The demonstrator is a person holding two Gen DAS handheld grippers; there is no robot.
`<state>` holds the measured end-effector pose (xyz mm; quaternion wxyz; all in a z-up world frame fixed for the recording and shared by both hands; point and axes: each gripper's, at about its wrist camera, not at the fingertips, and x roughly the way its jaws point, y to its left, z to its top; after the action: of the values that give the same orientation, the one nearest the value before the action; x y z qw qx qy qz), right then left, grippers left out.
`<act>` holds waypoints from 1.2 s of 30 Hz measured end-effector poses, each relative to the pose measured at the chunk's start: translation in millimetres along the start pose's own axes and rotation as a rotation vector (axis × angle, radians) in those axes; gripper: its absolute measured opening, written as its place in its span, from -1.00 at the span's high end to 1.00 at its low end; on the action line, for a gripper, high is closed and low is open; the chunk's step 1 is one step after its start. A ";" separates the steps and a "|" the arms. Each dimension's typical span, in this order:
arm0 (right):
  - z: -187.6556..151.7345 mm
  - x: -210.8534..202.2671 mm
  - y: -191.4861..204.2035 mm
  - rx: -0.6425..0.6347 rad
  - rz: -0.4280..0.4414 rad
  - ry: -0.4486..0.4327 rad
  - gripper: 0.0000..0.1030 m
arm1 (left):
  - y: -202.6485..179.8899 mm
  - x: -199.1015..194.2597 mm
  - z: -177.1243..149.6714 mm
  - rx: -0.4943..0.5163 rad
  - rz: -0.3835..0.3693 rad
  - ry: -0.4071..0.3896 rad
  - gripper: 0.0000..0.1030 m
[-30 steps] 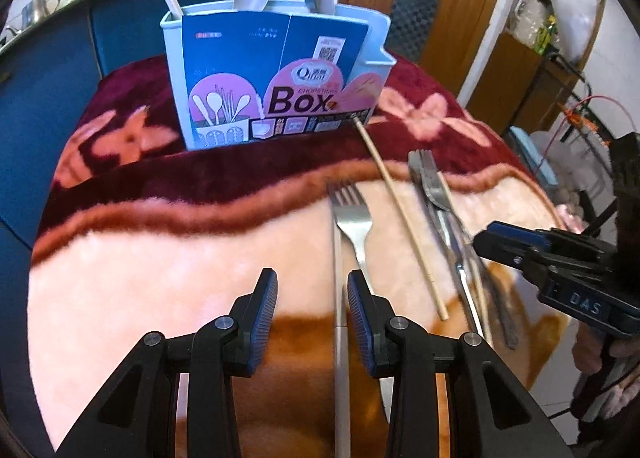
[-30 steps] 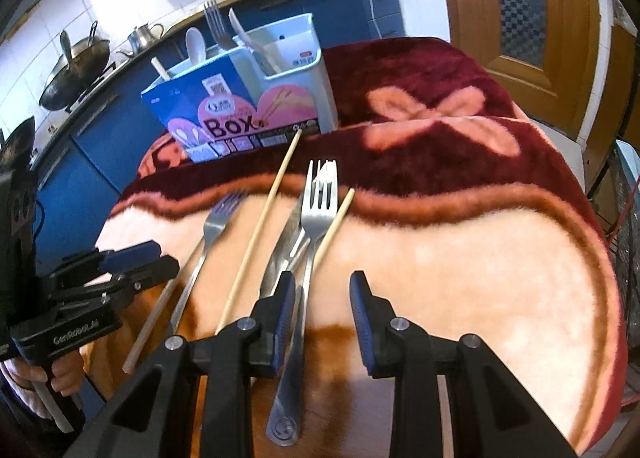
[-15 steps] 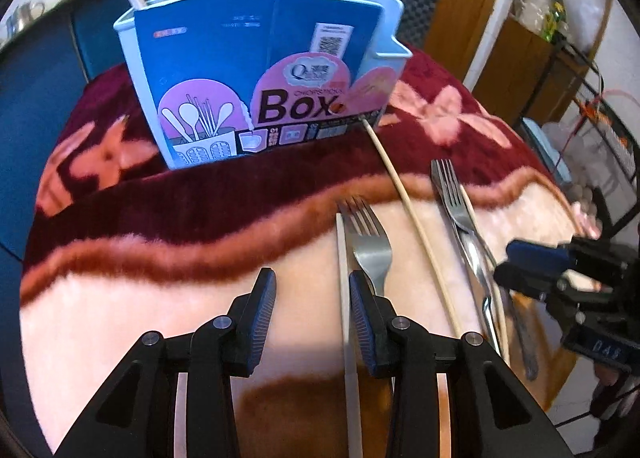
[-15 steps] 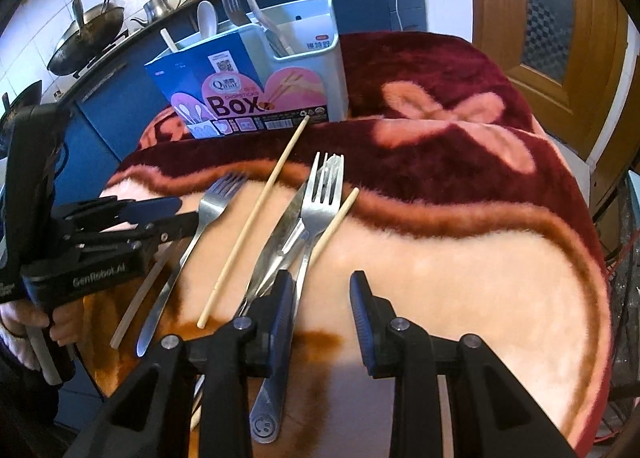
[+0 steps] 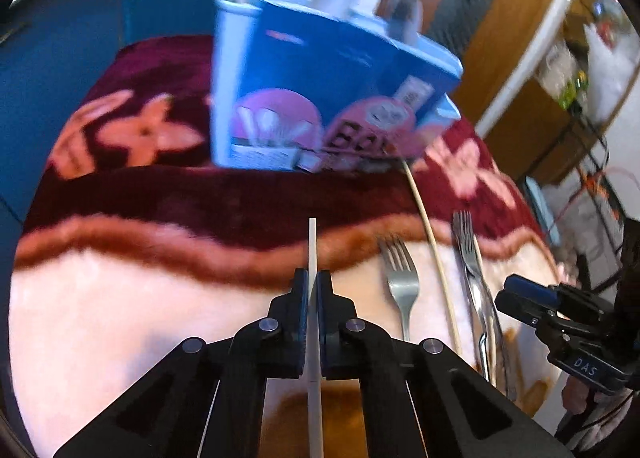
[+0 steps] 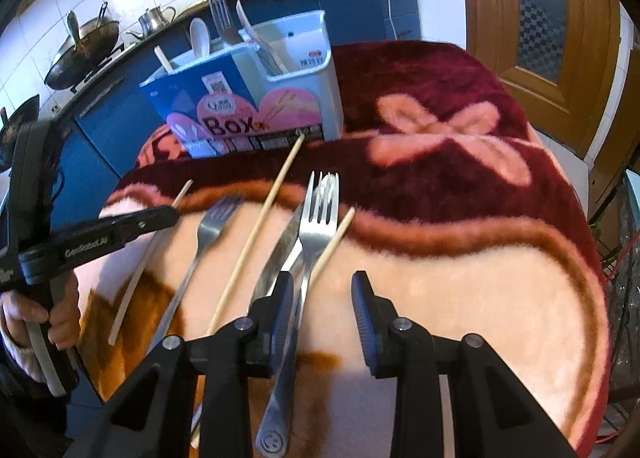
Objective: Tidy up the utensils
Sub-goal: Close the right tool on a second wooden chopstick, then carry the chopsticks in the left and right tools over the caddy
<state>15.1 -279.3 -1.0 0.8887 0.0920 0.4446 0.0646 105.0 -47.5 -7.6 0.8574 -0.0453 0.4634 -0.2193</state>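
Your left claw (image 5: 313, 294) is pressed together on a pale chopstick (image 5: 312, 246), which runs straight out between the two pads and pokes past the tips toward the blue utensil box (image 5: 320, 98). In the right wrist view that chopstick (image 6: 150, 254) slants above the blanket (image 6: 460, 278) with your left claw (image 6: 160, 216) clamped near its far end, its near end hanging free. The left wrist view is blurred, so the box's print is hard to read there; the right wrist view shows the box (image 6: 248, 110) upright at the far side of the counter, with a fork, a white spoon and other handles standing in its compartments. Your right claw (image 6: 322, 294) is spread wide and holds nothing, its left finger (image 6: 282, 298) hovering over the stacked forks (image 6: 318, 218) and the knife (image 6: 280, 254) beneath them. A single fork (image 6: 200, 242) lies to their left, a long wooden chopstick (image 6: 264, 218) between it and the stack, and a shorter wooden chopstick (image 6: 334, 242) just right of the stack. All lie on the fleecy blanket covering the counter.
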 end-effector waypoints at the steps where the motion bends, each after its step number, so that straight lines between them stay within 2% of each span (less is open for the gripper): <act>1: 3.1 -1.3 0.4 0.005 0.000 -0.011 0.35 | 4.1 -4.1 -0.7 -0.019 -0.005 -0.017 0.92; 5: 14.3 -3.6 7.2 0.007 0.011 -0.041 0.35 | 18.6 -24.0 0.3 -0.066 -0.013 -0.100 0.92; 11: 32.2 7.3 29.3 -0.018 0.023 -0.043 0.35 | 25.6 -47.5 3.0 -0.060 0.022 -0.203 0.92; 14: 40.4 17.6 39.0 -0.020 0.023 -0.029 0.35 | 30.6 -53.3 2.2 -0.059 0.027 -0.219 0.92; 23: 58.5 55.7 49.5 0.021 -0.057 -0.006 0.37 | 49.9 -66.1 -3.4 -0.105 -0.068 -0.246 0.92; 29: 65.2 72.2 48.5 0.048 -0.107 0.028 0.61 | 55.3 -76.9 -3.2 -0.090 -0.088 -0.280 0.92; 33: 67.9 75.4 46.9 0.071 -0.131 0.040 0.83 | 54.2 -82.4 -1.1 -0.084 -0.099 -0.300 0.92; 36: 67.8 70.3 44.6 0.090 -0.122 0.032 0.87 | 51.9 -86.6 -0.5 -0.080 -0.098 -0.314 0.92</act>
<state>109.9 -229.1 -6.0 0.8787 0.1033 0.4660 -0.0084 80.8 35.5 44.6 0.9051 -0.1355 0.3291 -0.2325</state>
